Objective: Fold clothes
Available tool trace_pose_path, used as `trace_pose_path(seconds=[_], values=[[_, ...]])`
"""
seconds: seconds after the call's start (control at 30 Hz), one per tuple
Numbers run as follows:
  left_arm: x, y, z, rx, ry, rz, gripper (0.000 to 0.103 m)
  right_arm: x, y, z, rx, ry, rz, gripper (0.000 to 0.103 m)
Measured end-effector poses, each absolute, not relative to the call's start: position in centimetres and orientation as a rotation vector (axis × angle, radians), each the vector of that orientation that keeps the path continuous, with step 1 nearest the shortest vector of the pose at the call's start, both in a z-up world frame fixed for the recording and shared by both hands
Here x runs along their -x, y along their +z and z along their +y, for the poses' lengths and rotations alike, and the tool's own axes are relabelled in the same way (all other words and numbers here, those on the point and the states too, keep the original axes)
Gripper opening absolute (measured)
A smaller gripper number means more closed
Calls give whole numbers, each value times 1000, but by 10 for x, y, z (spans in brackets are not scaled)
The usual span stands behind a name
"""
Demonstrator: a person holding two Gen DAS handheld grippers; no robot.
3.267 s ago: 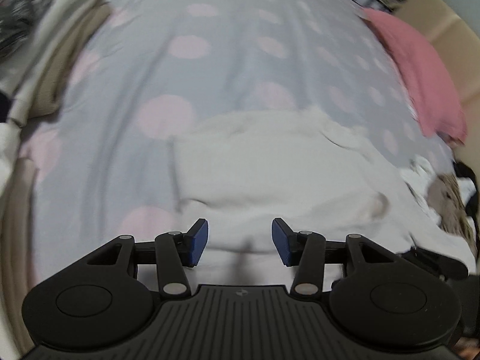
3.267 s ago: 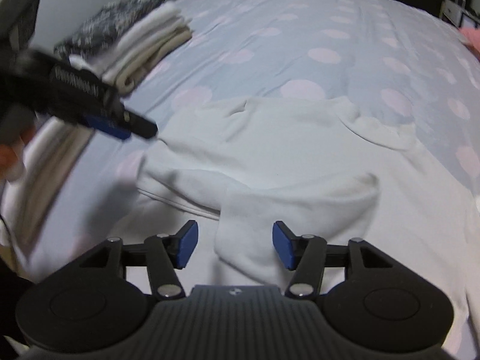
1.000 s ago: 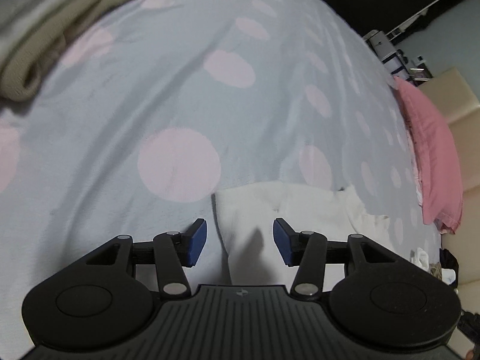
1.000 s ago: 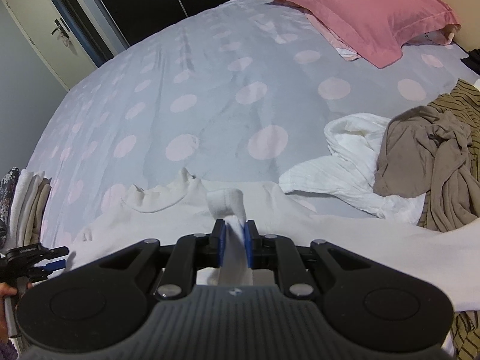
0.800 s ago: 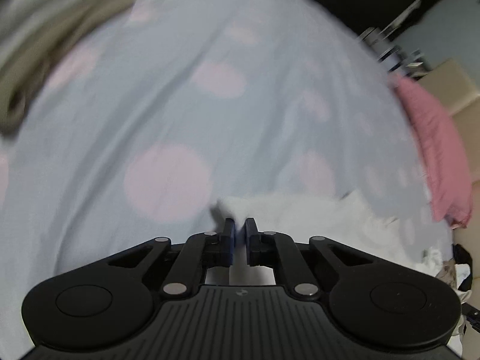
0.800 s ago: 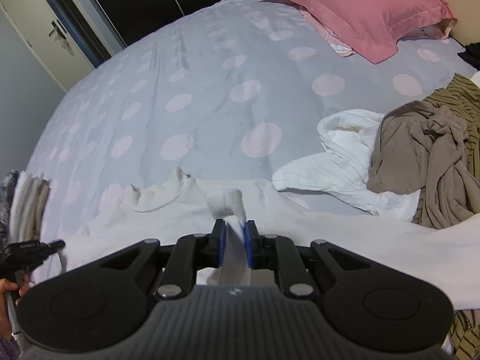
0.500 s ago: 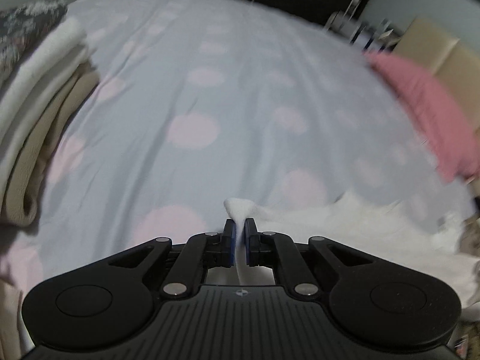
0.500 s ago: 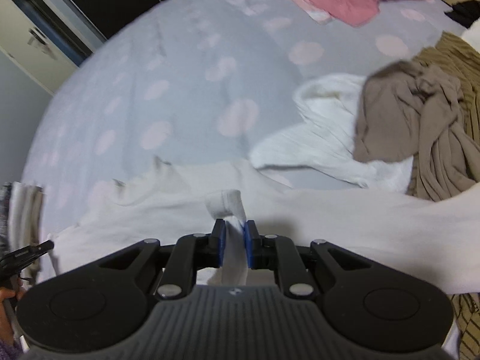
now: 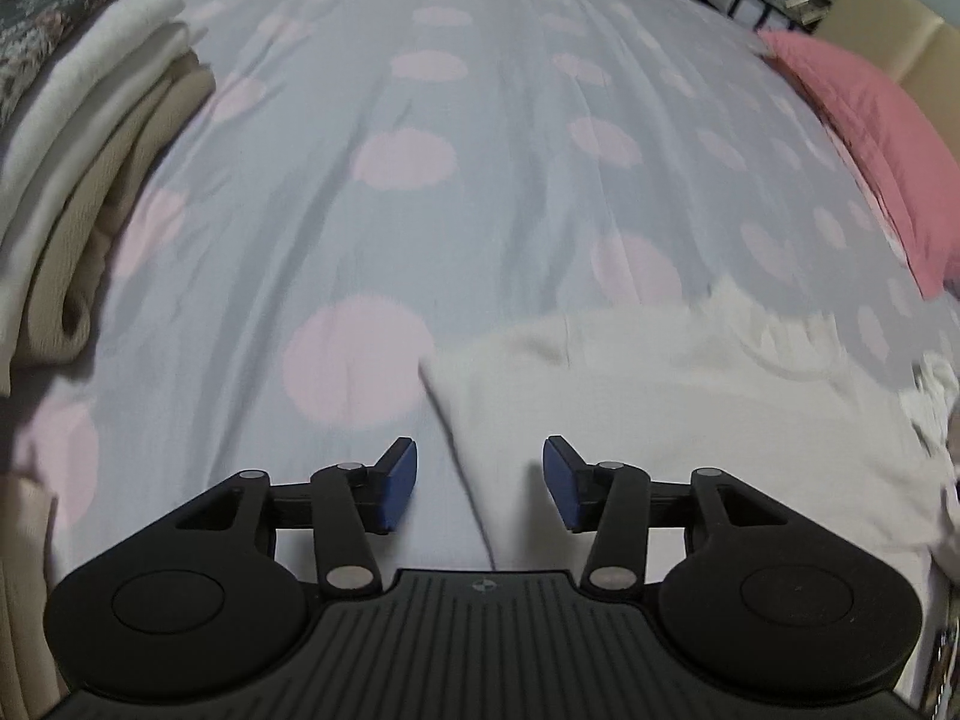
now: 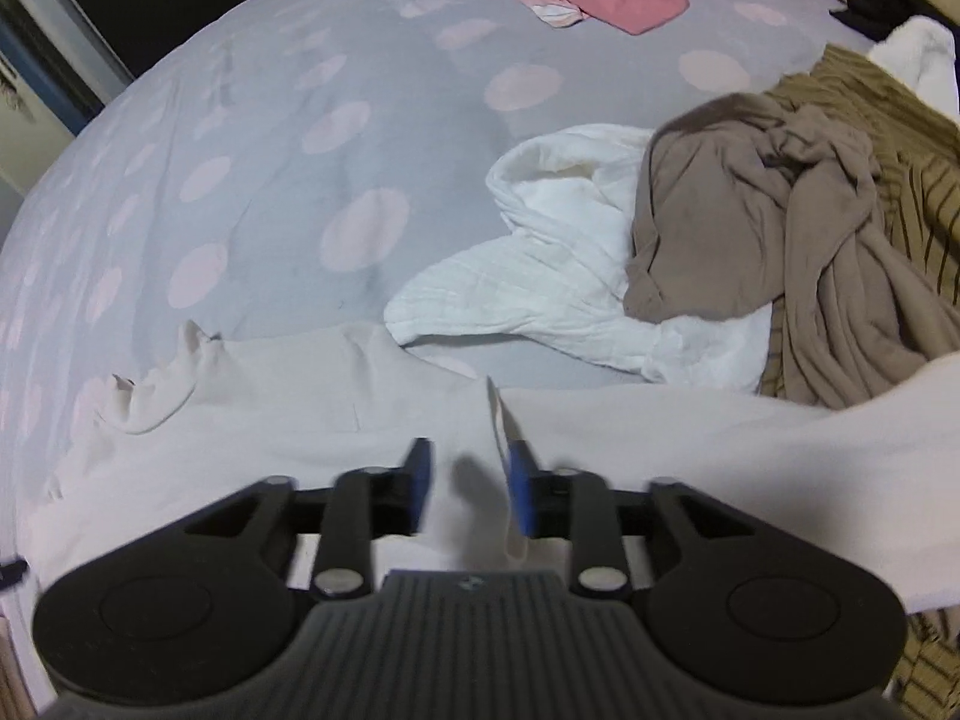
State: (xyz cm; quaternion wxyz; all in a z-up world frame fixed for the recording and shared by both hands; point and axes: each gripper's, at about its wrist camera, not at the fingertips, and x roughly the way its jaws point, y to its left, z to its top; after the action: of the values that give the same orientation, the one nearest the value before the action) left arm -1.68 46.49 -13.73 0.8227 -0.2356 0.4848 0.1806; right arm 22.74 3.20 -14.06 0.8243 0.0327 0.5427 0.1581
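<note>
A white garment (image 9: 690, 408) lies spread on the dotted bedsheet (image 9: 420, 192). My left gripper (image 9: 478, 483) is open just above the garment's left edge, with nothing between its blue pads. In the right wrist view the same white garment (image 10: 300, 408) stretches across the bed below my right gripper (image 10: 469, 483). That gripper is open, and a thin fold of the white cloth (image 10: 501, 420) still rests against its right pad. The garment's collar (image 10: 162, 384) shows at the left.
A stack of folded clothes (image 9: 78, 150) sits at the left edge of the bed. A pink pillow (image 9: 870, 144) lies at the far right. A crumpled white cloth (image 10: 558, 276) and a pile of brown and striped clothes (image 10: 798, 240) lie at the right.
Both grippers held pinches of the white garment half a second ago. Both have opened and let the cloth drop onto the bed.
</note>
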Motion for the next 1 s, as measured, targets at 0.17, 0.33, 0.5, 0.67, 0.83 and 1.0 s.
trace_pose_path(seconds=[0.17,0.33,0.5,0.67,0.83,1.0], values=[[33,-137,455,528,325,1072,54,-225,-144,31,-77,330,1176,47],[38,-146,445,510,279,1138,35,-221,-154,26,-159,326,1274,21],[43,-143,444,503,284,1115,6,-216,-133,26,-195,360,1202,3],[47,-133,452,470,358,1121,0,-218,-119,20,-189,346,1147,2],[54,-139,474,501,429,1138,0,-223,-153,17,-122,304,1240,3],[56,-135,467,535,338,1109,5,-221,-154,23,-99,325,1242,5]])
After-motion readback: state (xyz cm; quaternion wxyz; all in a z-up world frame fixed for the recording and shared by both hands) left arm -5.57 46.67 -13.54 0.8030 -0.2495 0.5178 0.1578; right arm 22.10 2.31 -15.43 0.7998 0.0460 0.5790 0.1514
